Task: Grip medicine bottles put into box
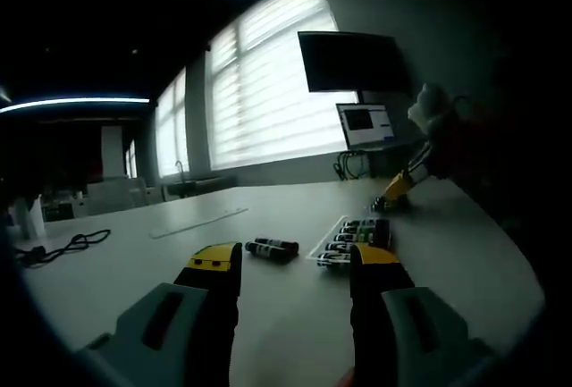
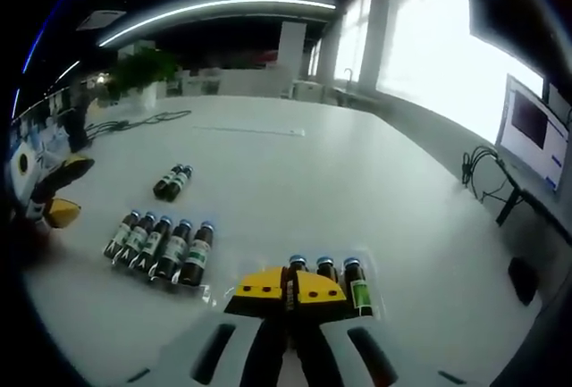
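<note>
Nearest the lens in the right gripper view, the right gripper (image 2: 288,298) has its yellow-tipped jaws pressed together, nothing visibly between them. Just beyond the tips, 3 medicine bottles (image 2: 327,278) lie side by side in a clear box (image 2: 375,302), caps pointing away from the camera, long axes running along the jaws' line. One has a green label; no writing is legible.

To the left, a row of 5 bottles (image 2: 163,246) lies on the white table (image 2: 295,172), touching one another, caps pointing up and slightly right in this view. Farther off, 2 more bottles (image 2: 173,181) lie as a pair, apart from the row, on the same slant. The left gripper (image 2: 52,197) enters at the left edge, its jaws apart.

In the left gripper view, the left gripper (image 1: 295,266) has its jaws spread wide with nothing between them. Past the tips, the pair of bottles (image 1: 272,248) lies crosswise on the table, and the row (image 1: 356,239) lies to its right. The right gripper (image 1: 393,195) is beyond them, held by a gloved hand (image 1: 431,110). Labels show green and pale patches, unreadable. A dark cable (image 1: 67,246) lies at the left, and a lit monitor (image 1: 365,125) stands at the far edge.
</note>
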{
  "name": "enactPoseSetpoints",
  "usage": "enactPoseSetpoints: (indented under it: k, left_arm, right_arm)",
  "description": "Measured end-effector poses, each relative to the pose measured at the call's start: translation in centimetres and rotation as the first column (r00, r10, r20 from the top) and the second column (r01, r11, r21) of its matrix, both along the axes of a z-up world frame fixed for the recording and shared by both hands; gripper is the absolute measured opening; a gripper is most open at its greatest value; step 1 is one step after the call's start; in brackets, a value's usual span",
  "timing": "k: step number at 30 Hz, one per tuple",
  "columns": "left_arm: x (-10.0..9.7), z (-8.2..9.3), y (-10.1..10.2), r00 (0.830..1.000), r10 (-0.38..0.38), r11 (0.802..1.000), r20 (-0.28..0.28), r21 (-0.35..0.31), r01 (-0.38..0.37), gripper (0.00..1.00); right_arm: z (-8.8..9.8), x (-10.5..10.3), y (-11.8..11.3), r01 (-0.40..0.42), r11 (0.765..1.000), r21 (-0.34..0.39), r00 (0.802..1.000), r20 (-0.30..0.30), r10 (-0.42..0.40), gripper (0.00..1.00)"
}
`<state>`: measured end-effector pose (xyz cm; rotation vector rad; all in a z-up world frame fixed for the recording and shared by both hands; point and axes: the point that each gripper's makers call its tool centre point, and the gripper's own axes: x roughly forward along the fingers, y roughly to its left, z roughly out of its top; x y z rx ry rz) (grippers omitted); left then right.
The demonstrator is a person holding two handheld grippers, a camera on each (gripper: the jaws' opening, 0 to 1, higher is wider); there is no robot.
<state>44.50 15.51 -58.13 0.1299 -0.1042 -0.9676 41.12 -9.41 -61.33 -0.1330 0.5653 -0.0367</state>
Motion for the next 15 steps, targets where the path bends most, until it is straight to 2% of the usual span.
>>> enactPoseSetpoints:
  k: [4,7,15]
  left_arm:
    - [0.0,0.0,0.0,1.000,-0.001,1.000,0.001,0.001,0.001,0.41]
    - [0.0,0.1,0.1,1.000,0.002,1.000,0.002,-0.005,-0.002,0.41]
    - [0.0,0.1,0.1,1.000,0.001,1.000,0.004,-0.004,-0.001,0.41]
  right_arm:
    - [0.0,0.1,0.3,-0.004,1.000,0.031,1.000,0.001,0.004,0.01]
    - [-0.1,0.4,0.8,-0.009,0.996,0.084,1.000,-0.006,0.010,0.02]
    - [0.6,1.6,2.0,-0.034,0.986,0.162,0.999,0.001,0.034,0.05]
